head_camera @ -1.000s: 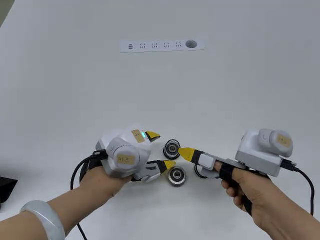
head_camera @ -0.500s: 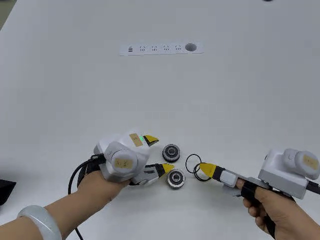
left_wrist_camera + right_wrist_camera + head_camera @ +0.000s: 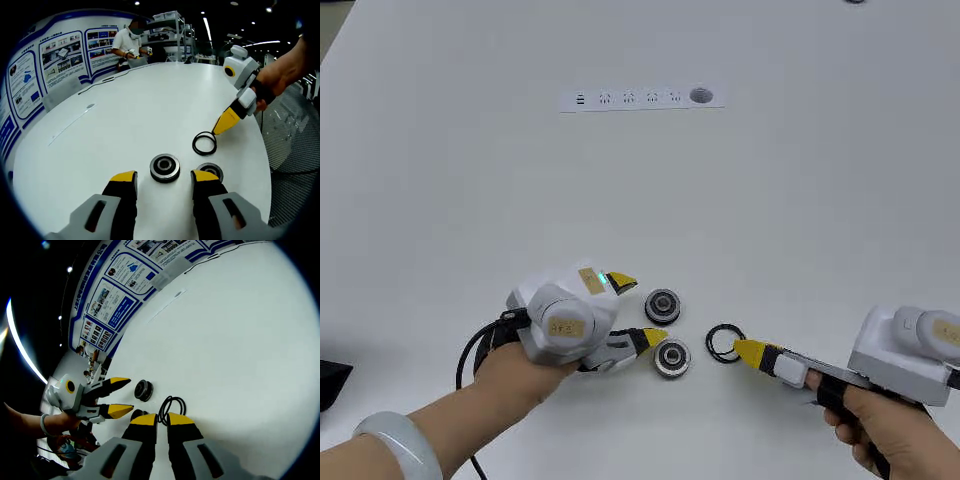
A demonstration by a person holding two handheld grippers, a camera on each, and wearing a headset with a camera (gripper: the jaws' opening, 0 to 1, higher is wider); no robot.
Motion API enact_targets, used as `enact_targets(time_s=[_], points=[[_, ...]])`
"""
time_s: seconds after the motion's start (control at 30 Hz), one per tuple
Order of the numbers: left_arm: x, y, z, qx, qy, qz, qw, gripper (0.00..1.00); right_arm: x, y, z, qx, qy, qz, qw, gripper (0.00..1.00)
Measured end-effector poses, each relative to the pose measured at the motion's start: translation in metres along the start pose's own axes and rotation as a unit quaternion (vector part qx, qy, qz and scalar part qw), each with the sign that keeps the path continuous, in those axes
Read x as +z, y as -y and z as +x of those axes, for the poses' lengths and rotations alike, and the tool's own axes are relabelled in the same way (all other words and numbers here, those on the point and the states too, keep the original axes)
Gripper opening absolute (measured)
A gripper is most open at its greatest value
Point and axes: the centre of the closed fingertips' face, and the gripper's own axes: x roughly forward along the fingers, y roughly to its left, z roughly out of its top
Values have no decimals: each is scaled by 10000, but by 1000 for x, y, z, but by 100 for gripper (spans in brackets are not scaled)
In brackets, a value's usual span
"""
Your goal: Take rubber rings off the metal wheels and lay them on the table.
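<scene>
White table (image 3: 800, 200) under all. Left gripper (image 3: 640, 309): jaws wide, empty; one metal wheel (image 3: 165, 167) between its tips, second wheel (image 3: 210, 170) just outside one jaw. Right gripper (image 3: 162, 418): near-closed, tips at the flat-lying rubber rings (image 3: 194, 145); pinch unclear. Judgement: open fully, back straight off, no dragging.

Rubber rings (image 3: 724, 342) flat beside 2 metal wheels (image 3: 662, 305)

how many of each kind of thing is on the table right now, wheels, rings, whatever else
metal wheels: 2
rubber rings: 2, lying overlapped on the table beside the wheels
power strip: 1
total: 5
</scene>
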Motion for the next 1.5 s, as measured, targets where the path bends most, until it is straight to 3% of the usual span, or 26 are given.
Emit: enact_targets(time_s=[0.17,0.27,0.47,1.0,1.5], points=[[1,0,0,-10,10,3,10000,44,-3,4,-2,-122,-111,-335,9993,11],[2,1,1,-25,26,10,10000,42,-1,6,-4,-170,-74,-328,9993,12],[5,3,3,-60,65,39,10000,37,8,0,1,-82,17,-265,9996,12],[9,5,9,-98,27,12,9999,23,16,-30,39,291,-79,-344,9990,12],[5,2,17,-93,-129,7,9999,16,18,-35,52,408,-89,-208,9989,13]])
